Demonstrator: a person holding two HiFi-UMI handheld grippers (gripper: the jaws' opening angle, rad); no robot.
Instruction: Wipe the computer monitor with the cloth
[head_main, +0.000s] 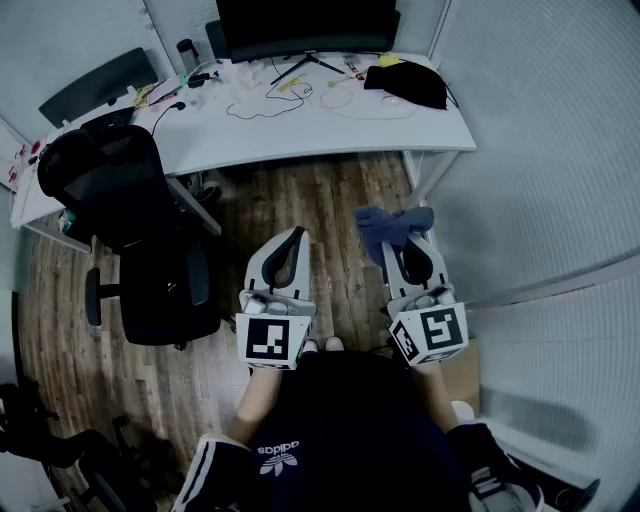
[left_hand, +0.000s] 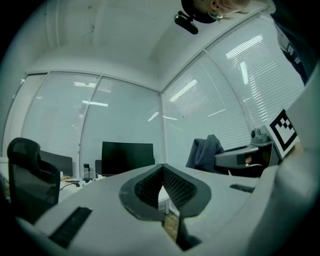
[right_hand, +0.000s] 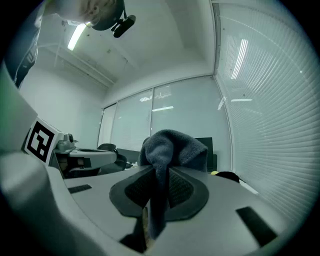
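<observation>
The black computer monitor (head_main: 304, 24) stands at the back of a white desk (head_main: 310, 125), far ahead of both grippers; it also shows as the monitor (left_hand: 127, 157) in the left gripper view. My right gripper (head_main: 403, 240) is shut on a blue-grey cloth (head_main: 392, 225), which bunches above the jaws as the cloth (right_hand: 172, 147) and partly hides the monitor behind it. My left gripper (head_main: 297, 236) is shut with nothing in it, its pads (left_hand: 170, 182) meeting at the tips. Both grippers hover over the wooden floor, well short of the desk.
A black office chair (head_main: 130, 220) stands at the left between me and the desk. Cables (head_main: 270, 98), a black bag (head_main: 408, 82) and small items lie on the desk. Glass walls with blinds (head_main: 540, 150) close in on the right. A second desk (head_main: 40, 195) runs along the left.
</observation>
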